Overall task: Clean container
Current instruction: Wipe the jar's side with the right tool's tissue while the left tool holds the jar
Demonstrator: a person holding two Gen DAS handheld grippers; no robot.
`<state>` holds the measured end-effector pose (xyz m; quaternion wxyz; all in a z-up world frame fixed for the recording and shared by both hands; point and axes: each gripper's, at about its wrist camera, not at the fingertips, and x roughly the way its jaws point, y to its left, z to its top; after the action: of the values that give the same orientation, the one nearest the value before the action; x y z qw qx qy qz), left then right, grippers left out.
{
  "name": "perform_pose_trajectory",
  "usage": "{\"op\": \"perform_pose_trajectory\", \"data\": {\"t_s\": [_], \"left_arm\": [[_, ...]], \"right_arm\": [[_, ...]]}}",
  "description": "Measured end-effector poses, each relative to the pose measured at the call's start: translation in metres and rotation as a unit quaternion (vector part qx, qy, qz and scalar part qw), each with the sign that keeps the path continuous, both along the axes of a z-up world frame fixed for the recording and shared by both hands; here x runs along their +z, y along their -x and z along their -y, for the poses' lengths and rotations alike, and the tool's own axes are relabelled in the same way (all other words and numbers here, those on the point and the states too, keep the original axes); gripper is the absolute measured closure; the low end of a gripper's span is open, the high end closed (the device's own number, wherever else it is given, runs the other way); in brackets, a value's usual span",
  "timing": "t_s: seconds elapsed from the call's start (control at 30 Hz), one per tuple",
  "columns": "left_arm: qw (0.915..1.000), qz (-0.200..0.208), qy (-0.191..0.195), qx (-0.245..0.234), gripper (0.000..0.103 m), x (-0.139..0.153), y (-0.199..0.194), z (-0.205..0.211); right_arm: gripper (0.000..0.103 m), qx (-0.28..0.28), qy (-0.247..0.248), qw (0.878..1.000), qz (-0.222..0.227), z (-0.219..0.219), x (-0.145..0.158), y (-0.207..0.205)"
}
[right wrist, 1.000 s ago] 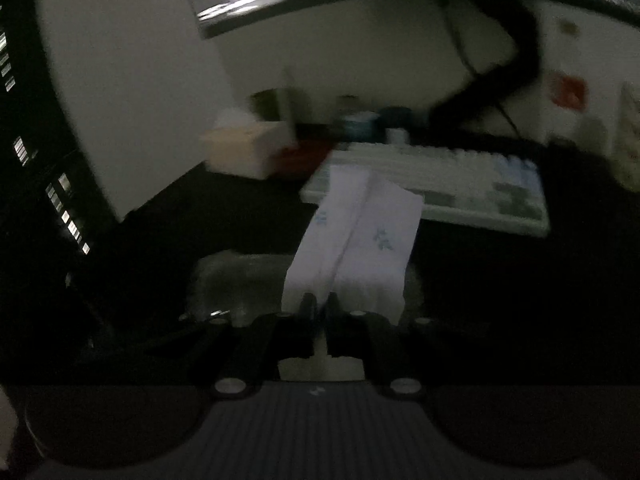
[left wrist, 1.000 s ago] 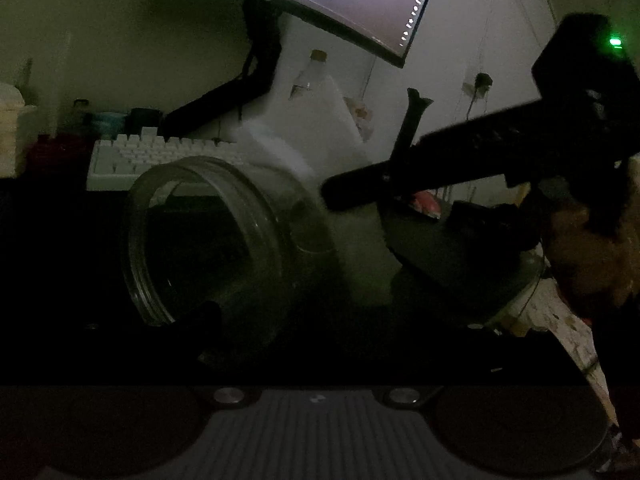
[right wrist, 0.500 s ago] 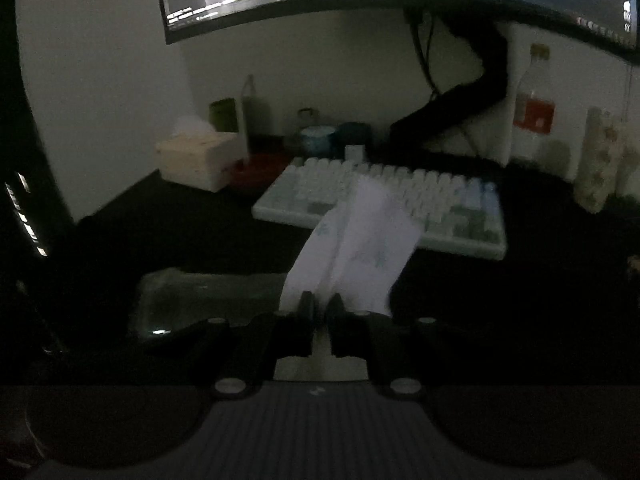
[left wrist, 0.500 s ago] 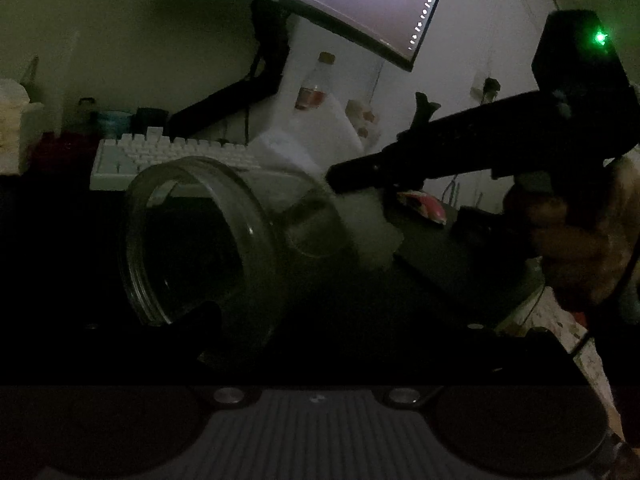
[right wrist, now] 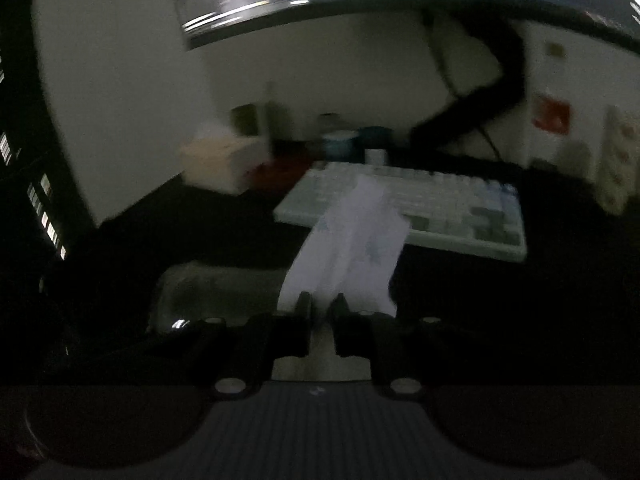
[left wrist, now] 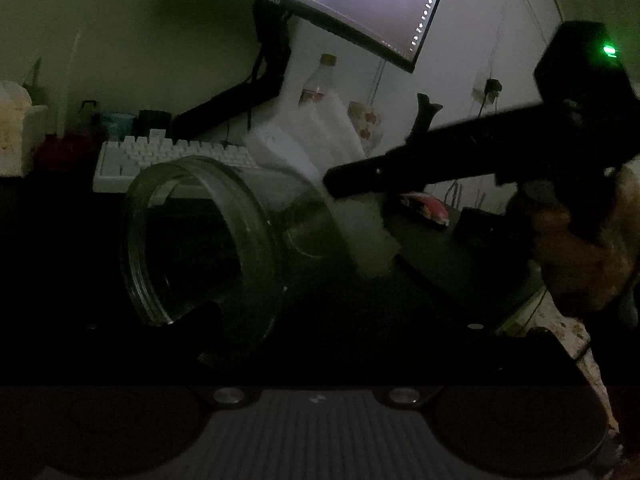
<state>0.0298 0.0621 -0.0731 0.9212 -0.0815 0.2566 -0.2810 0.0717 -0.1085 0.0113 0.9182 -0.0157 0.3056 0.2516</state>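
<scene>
Two tongs: the right tongs (right wrist: 322,304) have just been easing apart, a folded tissue (right wrist: 352,248) still pinched between them; the left tongs' (left wrist: 200,320) state cannot be told.
Jar (left wrist: 208,248): held on its side, mouth toward 9 o'clock, tissue against its base at 3 o'clock.
Handling: judged rigid, smooth, breakable; best gripped at the rim.
Tabletop (right wrist: 520,300): dark, keyboard (right wrist: 440,208) at 12 o'clock.

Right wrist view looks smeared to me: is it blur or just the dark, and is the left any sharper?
Right wrist view: motion blur, keyboard and tissue smeared, room dim. Left wrist view: equally dark but sharp; the jar rim reads cleanly, though the lower frame is near black.
</scene>
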Motion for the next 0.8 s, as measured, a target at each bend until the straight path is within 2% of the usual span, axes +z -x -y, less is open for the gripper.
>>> {"op": "perform_pose_trajectory", "data": {"t_s": [0.17,0.23,0.3,0.37,0.43,0.5,0.57,0.73,0.8], "left_arm": [[1.0,0.002,-0.002,-0.003,0.0,-0.001,0.001,0.002],[1.0,0.004,-0.006,-0.004,0.0,-0.001,0.002,0.004],[0.9999,0.007,-0.012,-0.006,0.0,-0.001,0.003,0.005],[0.9999,0.008,-0.013,-0.007,0.0,-0.001,0.003,0.005],[0.9999,0.008,-0.011,-0.006,0.0,-0.001,0.003,0.004],[0.9999,0.007,-0.009,-0.006,0.0,-0.001,0.002,0.004],[0.9999,0.008,-0.011,-0.005,0.0,-0.002,0.001,0.005],[0.9996,0.02,-0.012,-0.019,0.0,-0.003,0.006,0.009],[0.9996,0.02,-0.012,-0.019,0.0,-0.002,0.007,0.009]], "right_arm": [[0.089,0.086,0.005,0.995,0.043,-0.039,-0.001,0.03],[0.089,0.095,0.01,0.994,0.058,-0.046,-0.002,0.041],[0.09,0.075,-0.007,0.996,0.056,-0.037,-0.006,0.04],[0.09,0.031,-0.028,0.998,0.049,-0.019,-0.012,0.03],[0.089,-0.04,-0.047,0.997,0.042,0.001,-0.018,0.017],[0.09,-0.062,-0.074,0.995,0.035,0.009,-0.021,0.014],[0.09,-0.052,-0.078,0.995,0.045,0.003,-0.023,0.02],[0.092,0.049,-0.063,0.994,0.08,-0.022,-0.027,0.047],[0.092,0.028,-0.068,0.994,0.08,-0.013,-0.027,0.041]]}}
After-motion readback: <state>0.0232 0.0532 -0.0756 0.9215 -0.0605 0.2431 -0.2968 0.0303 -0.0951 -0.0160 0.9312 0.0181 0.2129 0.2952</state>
